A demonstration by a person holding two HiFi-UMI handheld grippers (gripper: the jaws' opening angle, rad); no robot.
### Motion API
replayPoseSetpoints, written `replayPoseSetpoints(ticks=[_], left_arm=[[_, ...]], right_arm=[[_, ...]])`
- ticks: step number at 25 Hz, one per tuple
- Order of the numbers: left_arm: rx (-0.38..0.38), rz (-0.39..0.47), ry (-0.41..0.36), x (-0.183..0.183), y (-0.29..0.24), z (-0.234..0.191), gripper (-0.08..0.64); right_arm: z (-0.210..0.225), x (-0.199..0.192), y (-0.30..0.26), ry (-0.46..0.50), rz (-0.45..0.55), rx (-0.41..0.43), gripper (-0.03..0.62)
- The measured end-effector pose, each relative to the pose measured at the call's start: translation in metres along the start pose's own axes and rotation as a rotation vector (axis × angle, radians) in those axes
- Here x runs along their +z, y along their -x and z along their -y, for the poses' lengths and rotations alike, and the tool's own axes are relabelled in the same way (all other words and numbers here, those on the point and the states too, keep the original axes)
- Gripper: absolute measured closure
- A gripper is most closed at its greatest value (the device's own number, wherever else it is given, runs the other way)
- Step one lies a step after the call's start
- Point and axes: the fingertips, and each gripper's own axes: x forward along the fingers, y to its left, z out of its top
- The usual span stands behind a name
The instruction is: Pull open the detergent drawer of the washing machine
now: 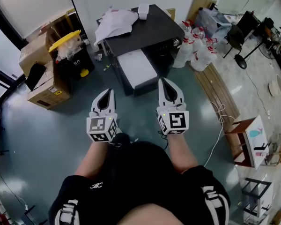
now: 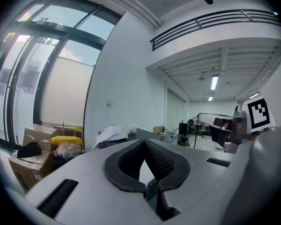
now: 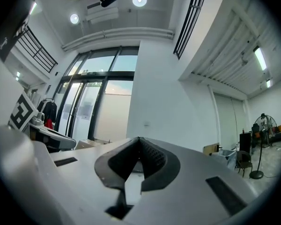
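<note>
Right now two tongs are being held out side by side above the grey floor (image 1: 47, 135), one in each hand. The left tongs (image 1: 108, 93) are sitting fully closed, tips meeting, with nothing between them. The right tongs (image 1: 163, 81) are likewise pinched shut and carrying nothing. Both are pointing toward the one washing machine (image 1: 145, 32), which is standing on the floor against the white wall just ahead of them, not touched by either. Its top is showing dark, and one white panel (image 1: 136, 67) is facing the person on the near side; the detergent drawer is not standing out clearly from up here. One crumpled white cloth (image 1: 114, 22) is lying on the machine's top, with one small white object (image 1: 143, 11) sitting beside it at the back edge. Two cardboard boxes (image 1: 49, 93) are standing to the left, next to one bin with a yellow lid (image 1: 64, 39). A cluster of clear jugs (image 1: 196, 48) is crowding the floor to the right, too bunched to count, and one white cable (image 1: 220, 121) is trailing nearby.
</note>
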Motion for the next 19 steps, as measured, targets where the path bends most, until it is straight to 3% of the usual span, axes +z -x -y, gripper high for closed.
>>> replayPoseSetpoints(ticks=[7,19], left_arm=[[-0.006,0.004,-0.019,0.004,0.003,0.005,0.561],[-0.021,0.004,-0.027,0.007,-0.002,0.013,0.561]], right_arm=[[0.003,-0.011,0.006,-0.032,-0.022,-0.009,0.589],[0.007,-0.014,0.007,0.014,-0.029,-0.014,0.589]])
